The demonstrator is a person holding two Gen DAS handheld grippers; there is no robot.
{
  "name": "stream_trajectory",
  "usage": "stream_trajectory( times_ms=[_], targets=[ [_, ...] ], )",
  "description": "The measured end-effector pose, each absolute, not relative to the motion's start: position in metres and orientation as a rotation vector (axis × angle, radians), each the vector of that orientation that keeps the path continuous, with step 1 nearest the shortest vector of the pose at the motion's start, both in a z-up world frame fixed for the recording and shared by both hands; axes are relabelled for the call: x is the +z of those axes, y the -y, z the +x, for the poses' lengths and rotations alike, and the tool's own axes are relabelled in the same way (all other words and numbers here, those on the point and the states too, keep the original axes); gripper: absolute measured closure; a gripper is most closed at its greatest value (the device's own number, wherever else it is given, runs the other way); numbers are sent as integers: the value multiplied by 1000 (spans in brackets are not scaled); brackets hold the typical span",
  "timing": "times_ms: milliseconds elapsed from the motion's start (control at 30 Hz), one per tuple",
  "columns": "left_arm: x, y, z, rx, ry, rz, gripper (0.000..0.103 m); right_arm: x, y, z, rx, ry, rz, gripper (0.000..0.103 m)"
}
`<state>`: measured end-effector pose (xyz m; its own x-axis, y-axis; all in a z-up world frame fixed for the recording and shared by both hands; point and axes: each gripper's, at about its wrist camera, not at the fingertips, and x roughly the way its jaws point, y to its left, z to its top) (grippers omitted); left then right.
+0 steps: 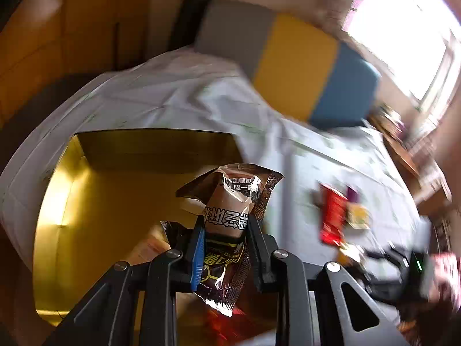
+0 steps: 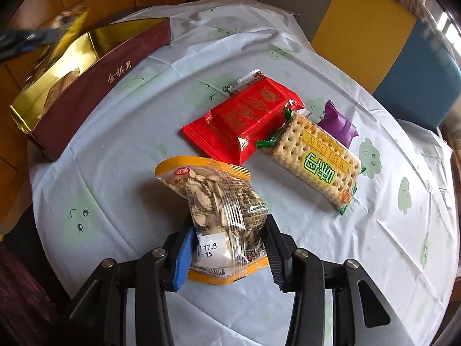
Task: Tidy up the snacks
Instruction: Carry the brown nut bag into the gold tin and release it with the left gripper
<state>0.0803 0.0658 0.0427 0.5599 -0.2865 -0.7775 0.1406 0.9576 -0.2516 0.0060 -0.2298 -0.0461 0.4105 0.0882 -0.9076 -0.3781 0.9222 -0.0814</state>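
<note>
My left gripper (image 1: 226, 230) is shut on a brown snack packet (image 1: 230, 216) and holds it over the open gold-lined box (image 1: 86, 201), which has other snacks in its bottom. My right gripper (image 2: 227, 248) is shut on a yellow-edged packet of seeds (image 2: 219, 210), held just above the table. The box shows in the right wrist view (image 2: 95, 86) at the far left, dark red outside. A red packet (image 2: 245, 115), a cracker packet (image 2: 317, 161) and a small purple packet (image 2: 337, 124) lie on the table beyond the right gripper. The left gripper (image 2: 34, 40) appears blurred over the box.
The round table carries a pale blue cloth (image 2: 374, 245) with green prints. A chair with grey, yellow and blue panels (image 2: 374, 28) stands behind the table. A bright window (image 1: 403, 28) is at the far right. The right gripper (image 1: 403, 262) shows blurred in the left wrist view.
</note>
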Motion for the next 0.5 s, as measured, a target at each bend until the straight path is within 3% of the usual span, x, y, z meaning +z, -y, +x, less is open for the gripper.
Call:
stream_trajectory(
  times_ms=[267,500],
  targets=[
    [12,-95,156,-120,-1024,-225,76,-47,230,6,296,-1112,-296,57],
    [4,-100,170,-96,-1033,-293,69,-49,229,6,293,-1112,-308,56]
  ],
)
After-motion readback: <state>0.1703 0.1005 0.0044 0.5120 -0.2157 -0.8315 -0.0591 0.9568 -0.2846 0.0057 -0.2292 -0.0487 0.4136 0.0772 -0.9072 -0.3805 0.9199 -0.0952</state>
